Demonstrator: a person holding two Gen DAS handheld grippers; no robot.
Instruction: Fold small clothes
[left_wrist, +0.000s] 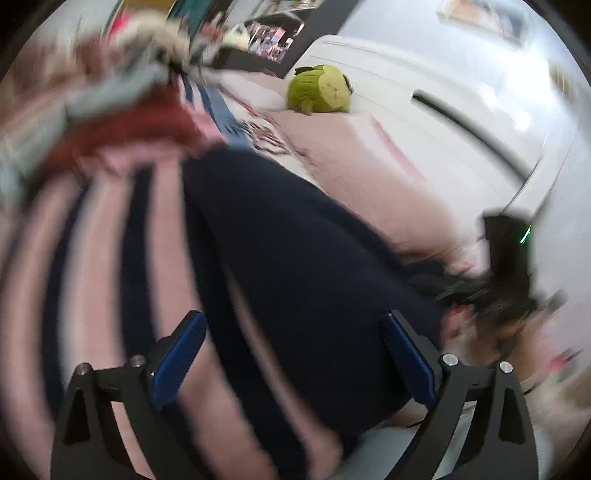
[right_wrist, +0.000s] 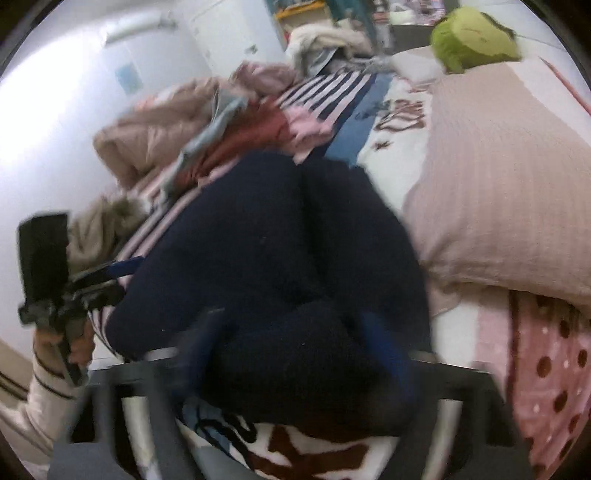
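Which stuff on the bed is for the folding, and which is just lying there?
For the folding:
- navy garment, spread on the bed
- left gripper, open over it
- right gripper, too blurred to judge
- heap of unfolded clothes

Just lying about:
- green plush toy
- beige pillow
- pink dotted cloth

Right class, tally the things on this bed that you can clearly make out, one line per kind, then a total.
Dark navy garment: 1
Green plush toy: 1
Beige ribbed pillow: 1
Pink polka-dot fabric: 1
Heap of unfolded clothes, too jumbled to count singly: 1
Grippers, left gripper and right gripper: 2
Total: 7
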